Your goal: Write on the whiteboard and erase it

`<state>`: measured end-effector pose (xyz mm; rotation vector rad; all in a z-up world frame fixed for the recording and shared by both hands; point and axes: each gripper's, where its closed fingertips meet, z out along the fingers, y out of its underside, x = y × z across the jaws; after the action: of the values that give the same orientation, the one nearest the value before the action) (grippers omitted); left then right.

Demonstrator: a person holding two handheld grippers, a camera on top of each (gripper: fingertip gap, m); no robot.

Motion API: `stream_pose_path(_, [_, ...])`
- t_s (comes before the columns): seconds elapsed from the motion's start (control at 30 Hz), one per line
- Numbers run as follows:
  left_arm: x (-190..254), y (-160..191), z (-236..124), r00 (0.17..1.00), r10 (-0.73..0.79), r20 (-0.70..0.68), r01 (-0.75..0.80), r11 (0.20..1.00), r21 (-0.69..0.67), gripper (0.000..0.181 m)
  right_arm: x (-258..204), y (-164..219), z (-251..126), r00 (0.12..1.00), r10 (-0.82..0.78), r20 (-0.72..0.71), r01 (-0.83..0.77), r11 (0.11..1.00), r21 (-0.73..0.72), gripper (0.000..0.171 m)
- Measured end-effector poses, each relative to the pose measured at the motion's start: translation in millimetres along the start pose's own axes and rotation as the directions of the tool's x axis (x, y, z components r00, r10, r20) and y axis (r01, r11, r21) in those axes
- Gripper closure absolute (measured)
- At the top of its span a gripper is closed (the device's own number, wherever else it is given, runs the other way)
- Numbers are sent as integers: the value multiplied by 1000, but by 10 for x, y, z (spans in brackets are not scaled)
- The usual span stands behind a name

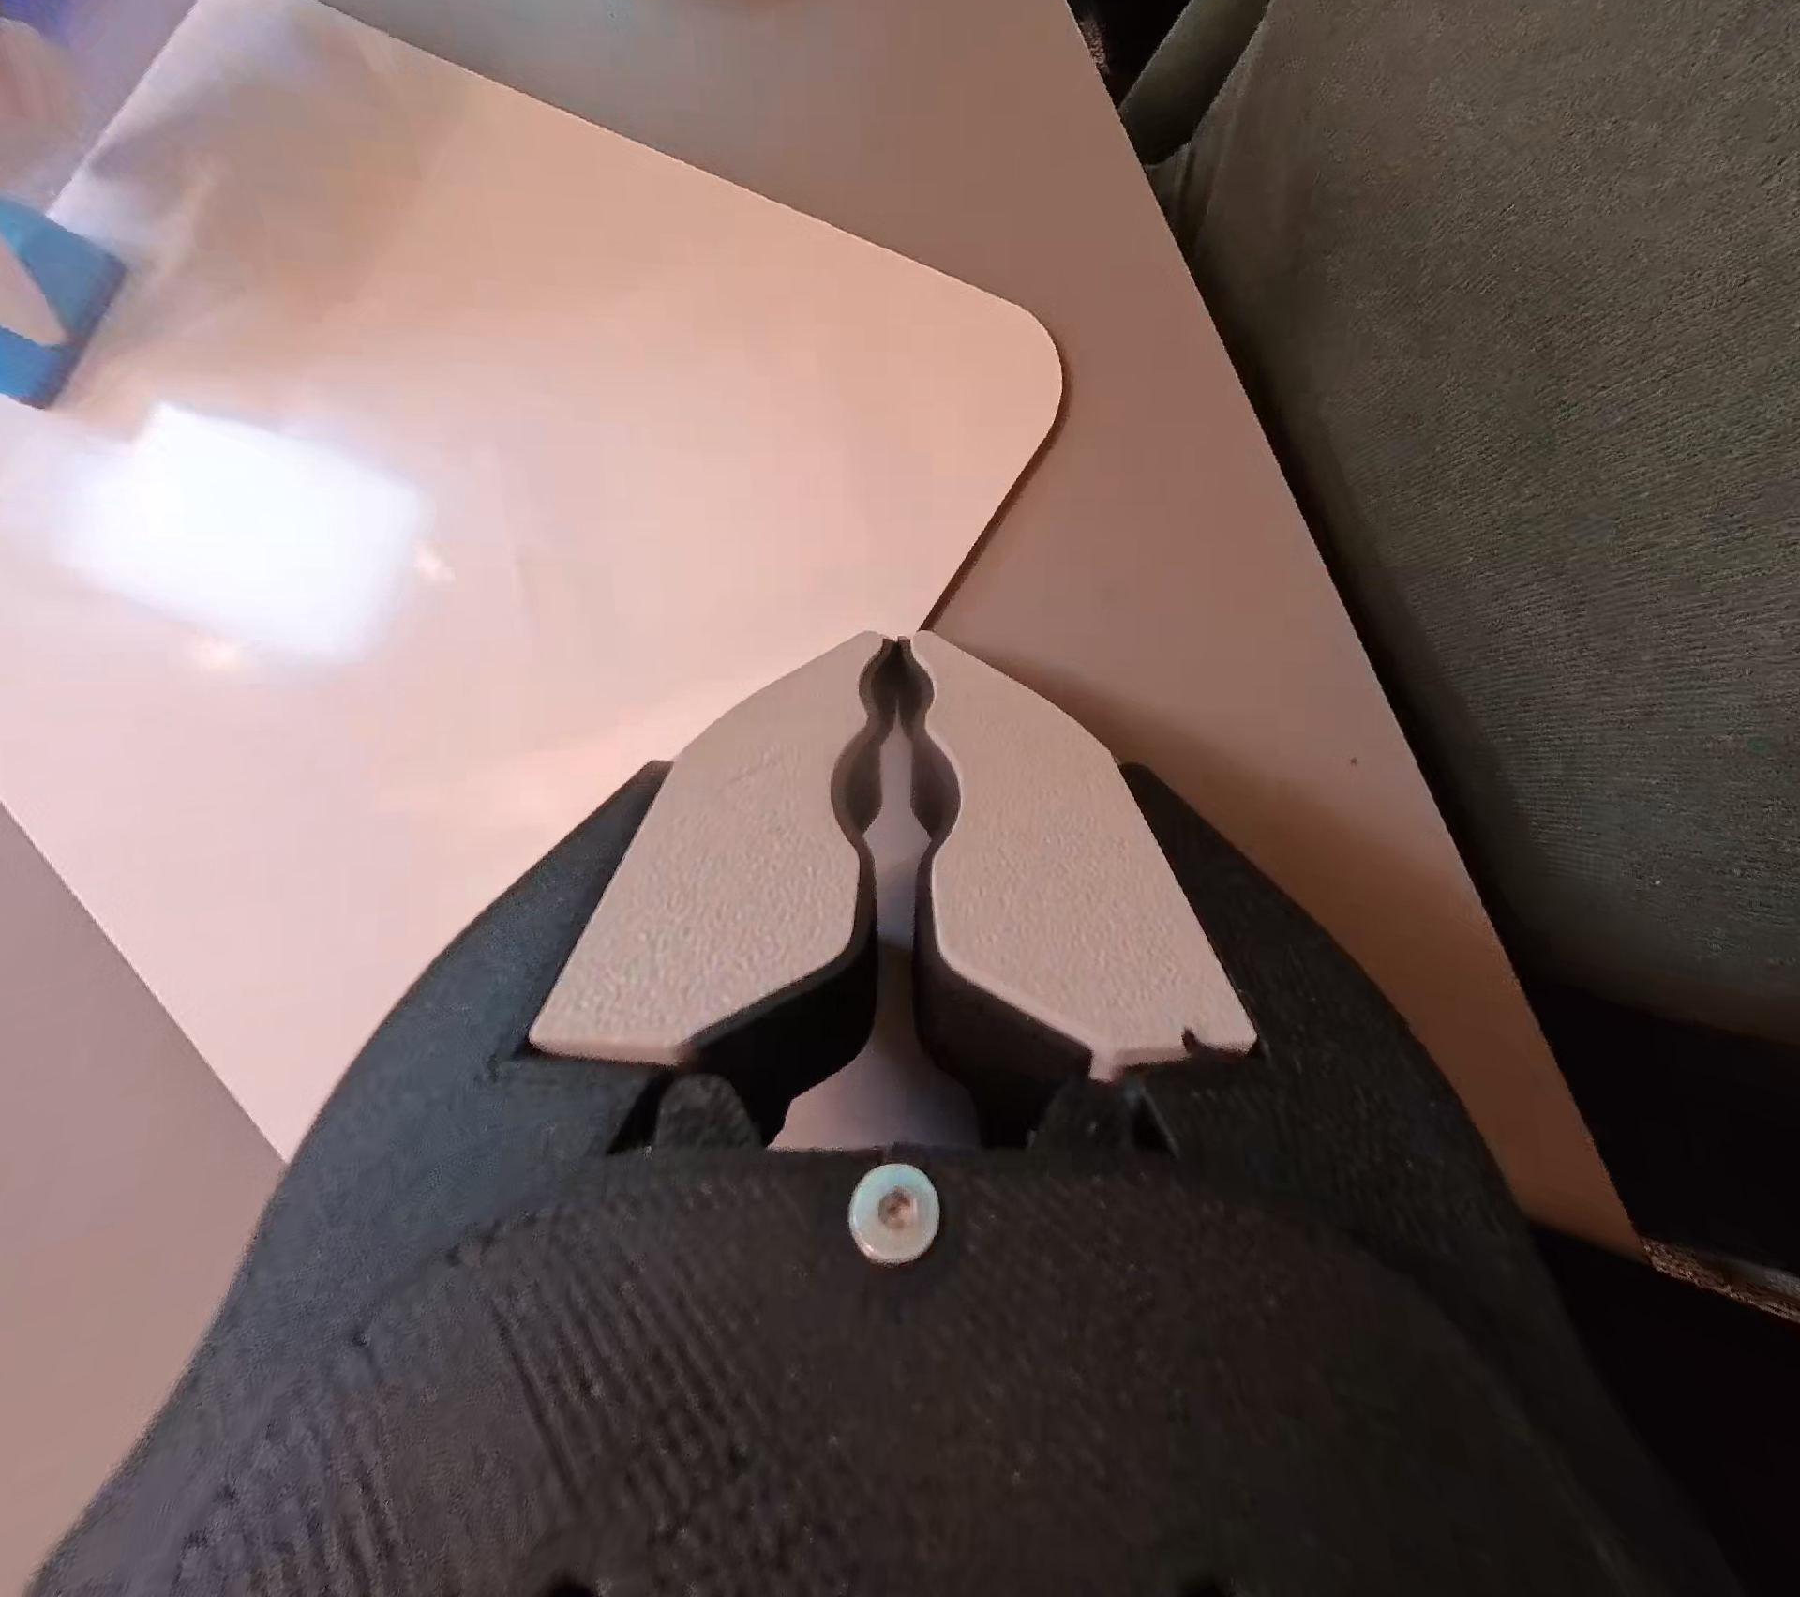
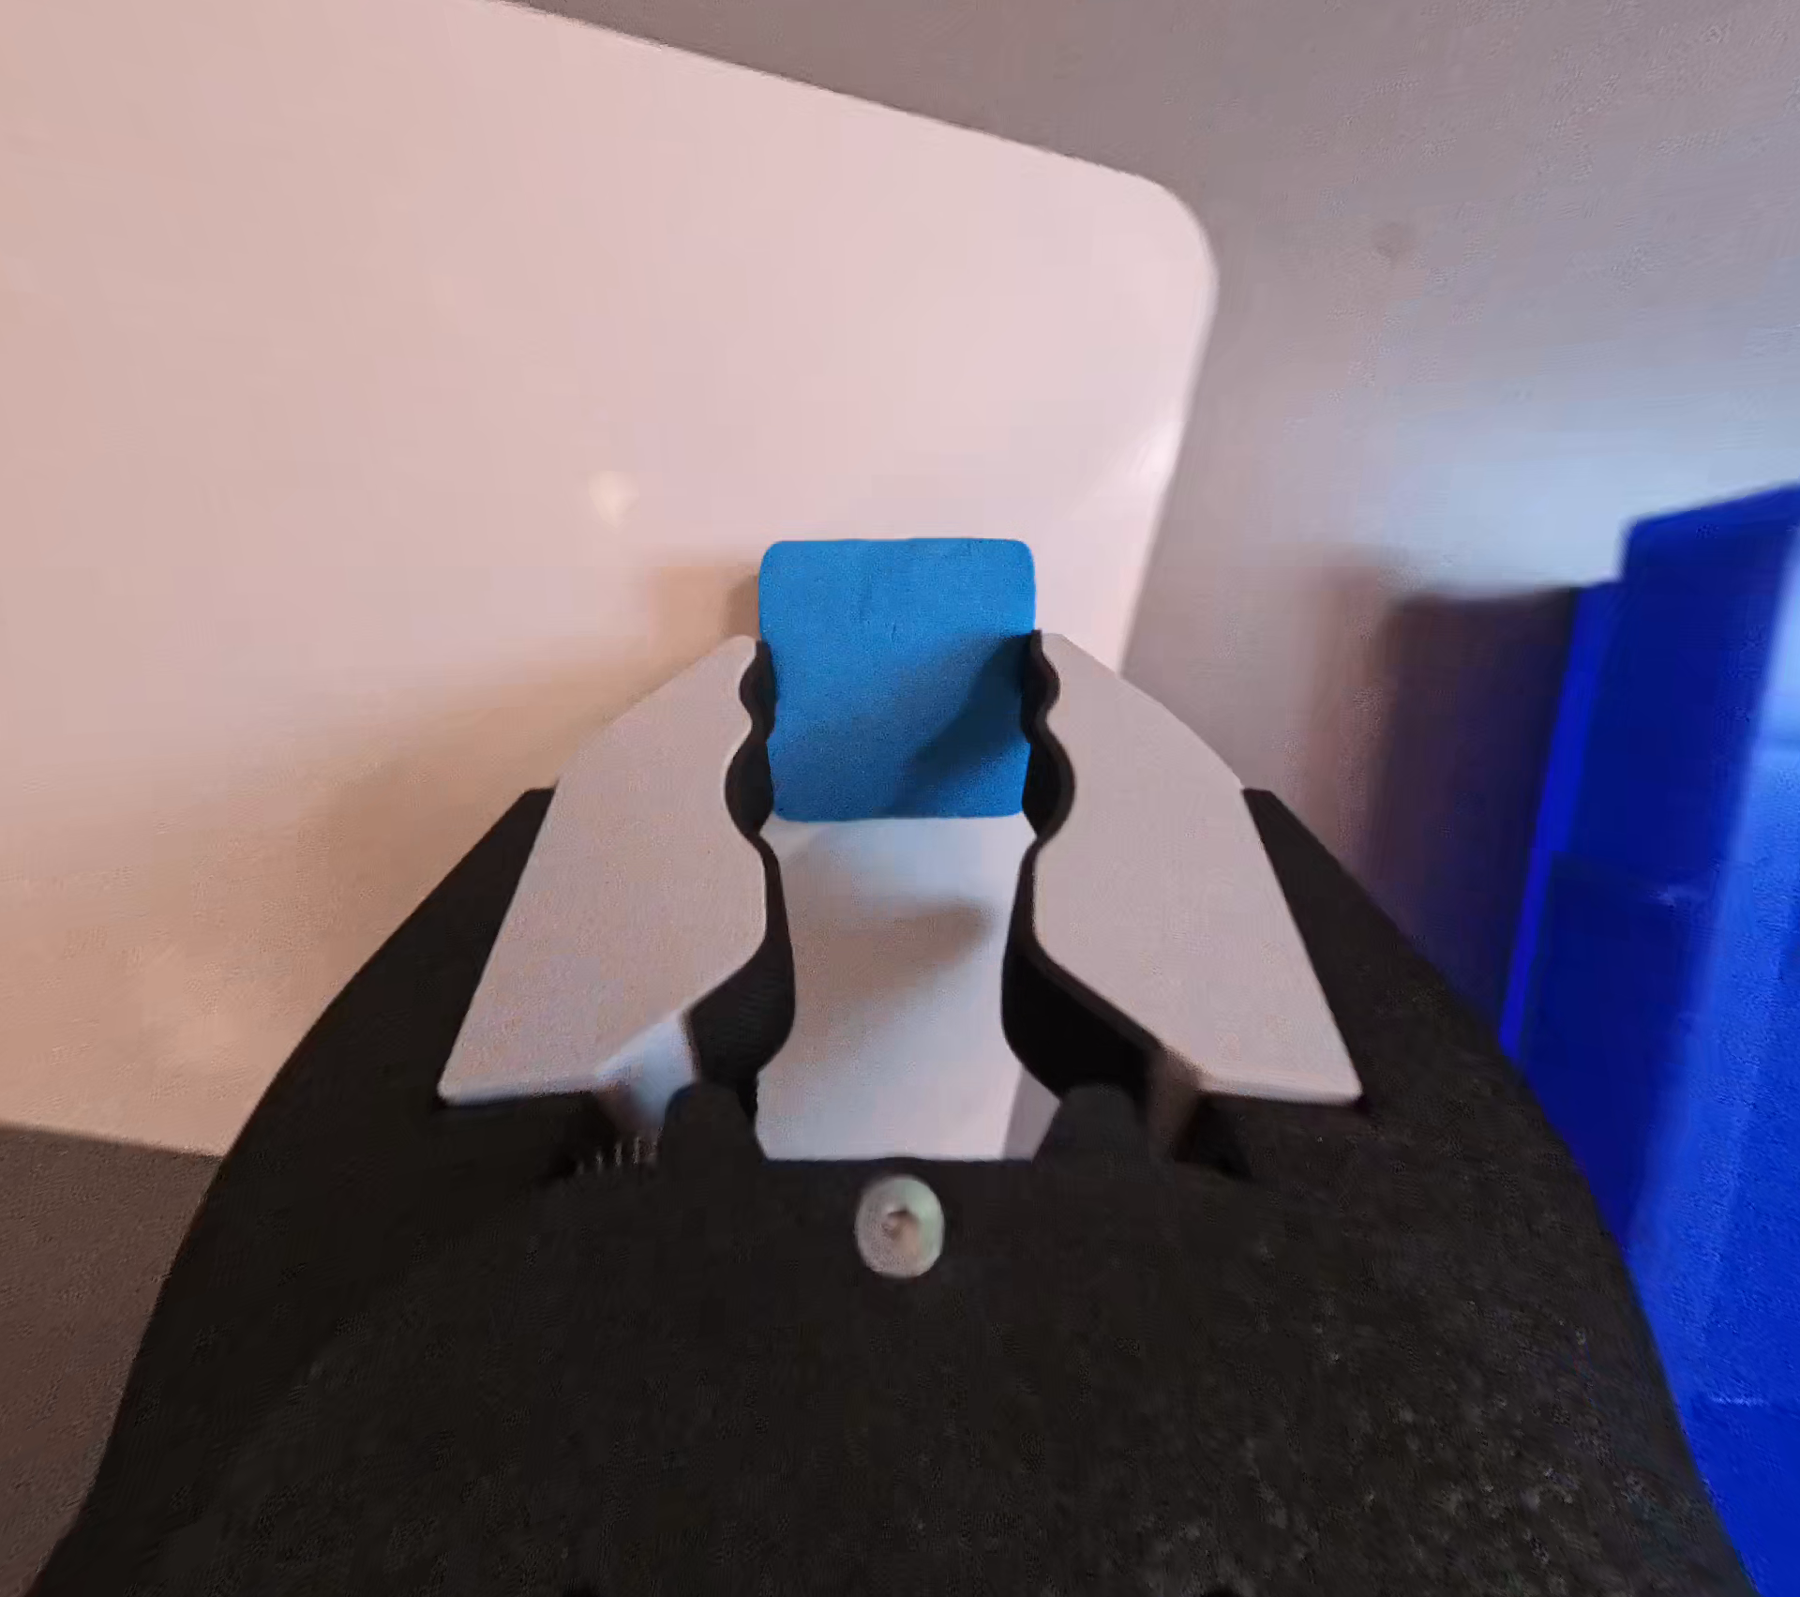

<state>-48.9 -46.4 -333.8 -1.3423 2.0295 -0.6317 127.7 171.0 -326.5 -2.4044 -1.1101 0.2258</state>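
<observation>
Right gripper (image 2: pixel 896 654): jaws clamped on small blue foam eraser block (image 2: pixel 896 673), over glossy white rounded-corner whiteboard (image 1: pixel 545 381) lying flat on grey desk (image 1: pixel 1120 576). Left gripper (image 1: pixel 901 649): jaws clenched, empty, at board edge. Blue bin (image 2: pixel 1675 966) cut off, blurred.

Each claw has a black body of rough, layered printed plastic, wide and rounded toward the camera. On the left claw (image 1: pixel 898 654) two pale grey fingers (image 1: pixel 740 858) with a grainy top face taper forward, their dark inner edges cut in a wavy profile. The right claw (image 2: pixel 894 654) has the same grey fingers (image 2: pixel 633 888), and both bodies carry one silver socket-head screw (image 1: pixel 894 1211) at the middle, just behind the fingers.
</observation>
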Motion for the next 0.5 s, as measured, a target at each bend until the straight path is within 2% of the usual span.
stream_pose_path(0.07, [-3,0,3,1000,0,1,0,1000,-2,181,155,-5,9,996,74,-47,-72,997,39,122])
stream_pose_path(0.1, [-3,0,3,1000,-6,-2,6,1000,-1,181,85,-11,6,996,54,-65,-52,998,33,121])
stream_pose_path(0.17, [-5,-1,3,1000,-19,-11,19,1000,0,181,-421,-27,-10,998,-54,15,54,998,17,122])
stream_pose_path(0.27, [-4,-2,3,999,-38,-25,38,999,3,181,-1299,124,-145,957,-253,144,255,967,4,122])
stream_pose_path(0.33, [-4,-3,3,997,-58,-41,59,998,6,181,-1466,301,-254,934,-309,177,315,949,-6,122])
stream_pose_path(0.4, [-4,-5,3,995,-79,-60,80,997,7,181,-1132,426,-304,962,-227,150,235,971,-37,122])
stream_pose_path(0.5, [-13,-7,10,997,-60,-39,60,998,4,181,-267,435,-258,999,-34,29,36,998,-52,121])
